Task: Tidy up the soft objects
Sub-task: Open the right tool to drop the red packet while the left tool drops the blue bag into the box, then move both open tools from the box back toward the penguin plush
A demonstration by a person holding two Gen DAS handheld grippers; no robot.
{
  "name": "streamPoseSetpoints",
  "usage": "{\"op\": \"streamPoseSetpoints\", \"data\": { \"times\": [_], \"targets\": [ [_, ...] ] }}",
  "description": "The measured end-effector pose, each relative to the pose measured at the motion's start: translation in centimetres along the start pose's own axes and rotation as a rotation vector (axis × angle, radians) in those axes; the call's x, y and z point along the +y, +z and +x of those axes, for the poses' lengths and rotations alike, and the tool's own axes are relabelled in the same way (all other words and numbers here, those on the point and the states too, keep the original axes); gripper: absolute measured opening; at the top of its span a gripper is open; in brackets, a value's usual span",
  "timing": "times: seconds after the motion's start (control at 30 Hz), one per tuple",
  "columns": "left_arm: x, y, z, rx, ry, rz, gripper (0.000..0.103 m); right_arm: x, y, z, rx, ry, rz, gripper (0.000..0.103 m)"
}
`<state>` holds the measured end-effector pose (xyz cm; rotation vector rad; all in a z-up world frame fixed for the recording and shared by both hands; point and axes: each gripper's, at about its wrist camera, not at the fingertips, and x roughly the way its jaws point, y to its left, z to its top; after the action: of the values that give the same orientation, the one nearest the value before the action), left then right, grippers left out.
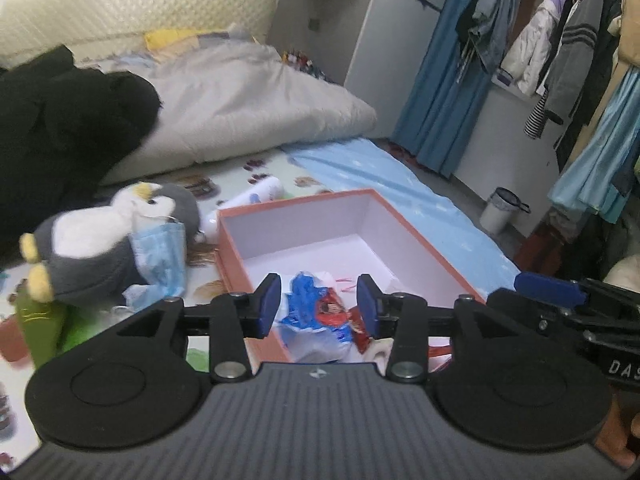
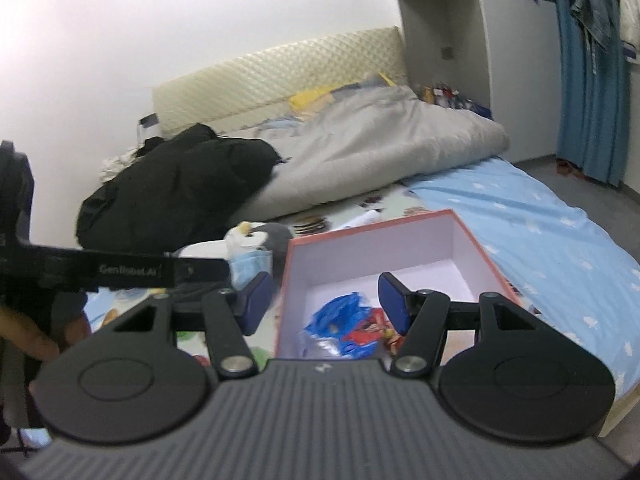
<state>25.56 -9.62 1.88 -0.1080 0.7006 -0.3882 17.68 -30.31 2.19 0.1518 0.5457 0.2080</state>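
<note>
Grey duvet near black coat — bin below hanging clothes.

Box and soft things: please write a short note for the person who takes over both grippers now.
Left gripper: open, nothing between the fingers.
Right gripper: open, holding nothing.
Box: on the bed, open, near end under both grippers. A crumpled blue-and-red bag lies inside; the rest of the box shows white floor.
Done: bag is in the box.
Left: penguin lies outside, left of the box, with a blue mask against it. A white tube lies behind the box.
</note>
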Motion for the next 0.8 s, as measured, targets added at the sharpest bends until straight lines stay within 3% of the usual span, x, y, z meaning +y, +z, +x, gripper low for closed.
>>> {"op": "streamPoseSetpoints", "data": {
  "times": [0.2,0.3,0.57,0.8],
  "targets": [
    [0.1,-3.3,-4.4,-0.079,0.078,0.038,0.048,2.3,-1.9,-1.0,0.003,0.035,-0.025,0.062],
    [0.6,-5.2,-6.2,-0.096,0.095,0.01,0.048,3.1,-2.7,-1.5,0.001,0.05,-0.015,0.062],
    [3.3,-10.6,-9.5,-0.097,0.159,-0.084,0.048,5.3,-6.5,-2.1,0.056,0.11,-0.015,0.062],
    [5.6,-14.1,-9.8,-0.085,0.198,-0.136,0.048,7.1,-9.4,-1.4,0.091,0.13,-0.055,0.062]
  ]
}}
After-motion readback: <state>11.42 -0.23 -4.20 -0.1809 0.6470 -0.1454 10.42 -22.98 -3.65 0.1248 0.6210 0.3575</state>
